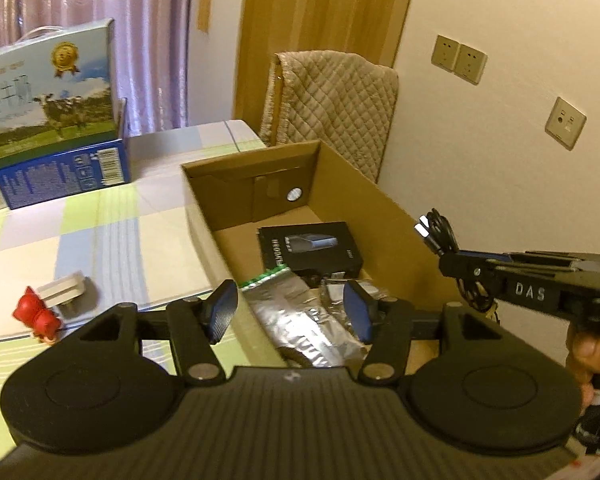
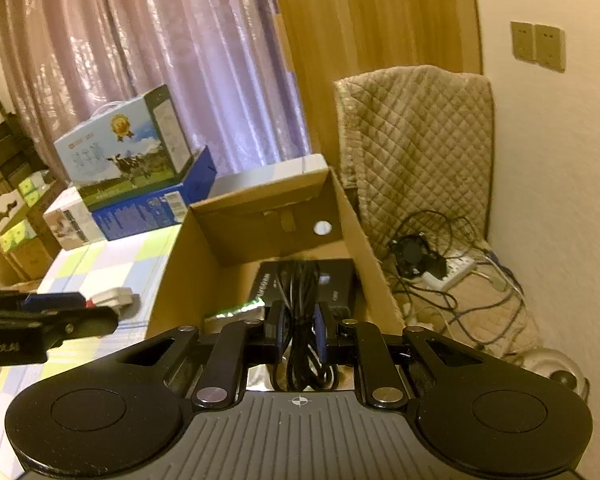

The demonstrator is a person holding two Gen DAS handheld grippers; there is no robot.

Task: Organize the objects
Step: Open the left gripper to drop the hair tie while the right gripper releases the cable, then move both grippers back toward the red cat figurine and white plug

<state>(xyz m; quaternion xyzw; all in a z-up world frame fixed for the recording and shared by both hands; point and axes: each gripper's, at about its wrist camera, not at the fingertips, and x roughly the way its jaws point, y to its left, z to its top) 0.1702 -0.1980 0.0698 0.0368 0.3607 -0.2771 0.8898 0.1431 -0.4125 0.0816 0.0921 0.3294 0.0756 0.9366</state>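
Note:
An open cardboard box (image 1: 340,184) stands on the checked table and holds a black product box (image 1: 310,246) and a silver foil bag (image 1: 300,320). My left gripper (image 1: 291,310) hangs open over the box's near-left wall, the foil bag lying below between its fingers without touching the pads. My right gripper (image 2: 300,332) is shut on a bundle of black cable (image 2: 300,292) above the box (image 2: 260,236); from the left wrist view it (image 1: 456,264) sits past the box's right wall with the cable (image 1: 440,232) sticking up. A red toy (image 1: 36,316) and a white plug (image 1: 66,292) lie on the table.
A blue-and-white milk carton case (image 1: 56,120) stands at the table's back left, with more cartons (image 2: 68,224) beside it. A quilt-covered chair (image 2: 416,144) stands behind the box. A power strip and tangled cables (image 2: 452,272) lie to the right. A hand (image 1: 592,356) holds the right gripper's handle.

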